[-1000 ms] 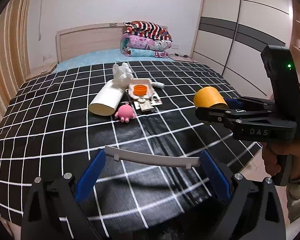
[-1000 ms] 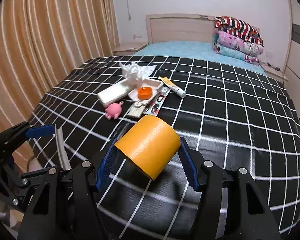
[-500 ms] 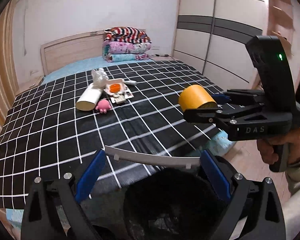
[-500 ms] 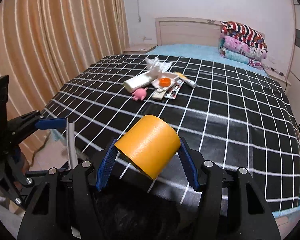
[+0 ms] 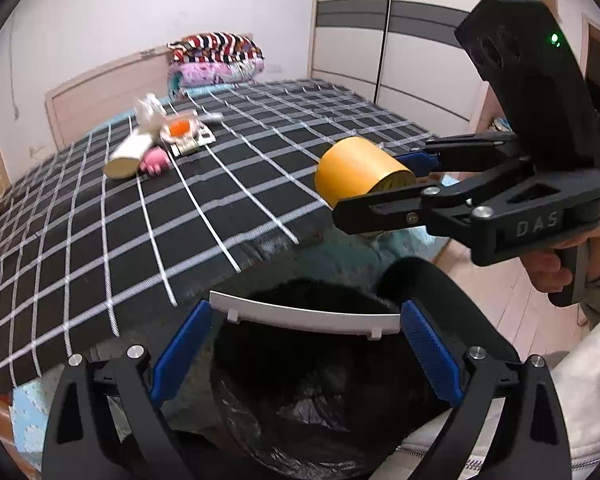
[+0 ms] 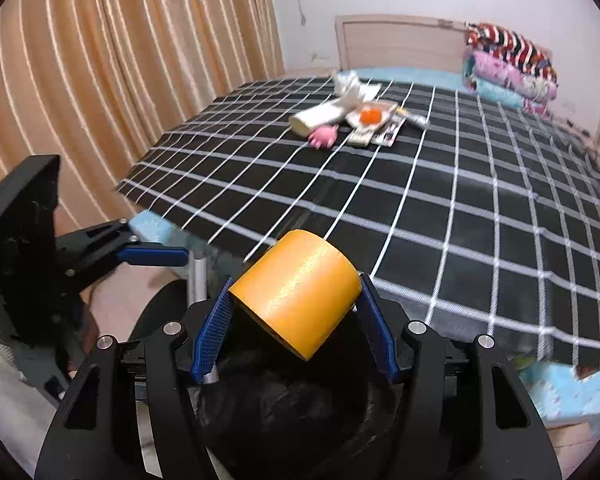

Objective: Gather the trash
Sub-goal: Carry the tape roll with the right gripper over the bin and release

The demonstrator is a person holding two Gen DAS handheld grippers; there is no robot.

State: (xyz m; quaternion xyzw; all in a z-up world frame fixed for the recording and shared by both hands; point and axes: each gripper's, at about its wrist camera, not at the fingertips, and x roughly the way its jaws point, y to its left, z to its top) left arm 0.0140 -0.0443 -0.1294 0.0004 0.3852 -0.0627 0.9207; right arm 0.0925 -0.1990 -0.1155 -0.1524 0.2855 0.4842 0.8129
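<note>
Both tools are loaded and poised over the bin, so this round of collecting is close to its payoff. The right tool (image 6: 296, 320) is clamped on the yellow tape roll (image 6: 300, 292), blue pads pressing its two flat ends, the roll tilted and hanging right above the black-lined trash bin (image 6: 300, 412). In the left wrist view the same roll (image 5: 360, 170) sits at about two o'clock, out past the bed's edge.

The left tool (image 5: 304, 344) has its pads closed on the ends of a thin white plastic strip (image 5: 304, 314), which bridges them crosswise, slightly bowed, above the dark mouth of the bin (image 5: 300, 400) at six o'clock. Neither piece has been let go yet; nothing in the pictures shows either one touching the liner.

What's left? Plenty. Up at eleven o'clock on the checked bed (image 5: 100, 220) a cluster still waits: a white tube (image 5: 130, 152), a pink toy (image 5: 155, 161), a white tray with an orange lid (image 5: 179, 129), crumpled tissue (image 5: 150, 110) and some flat packets (image 5: 192, 144). Judging by that, the two drops here are imminent, then more trips back to the pile; which of those items count as trash can't be told.
</note>
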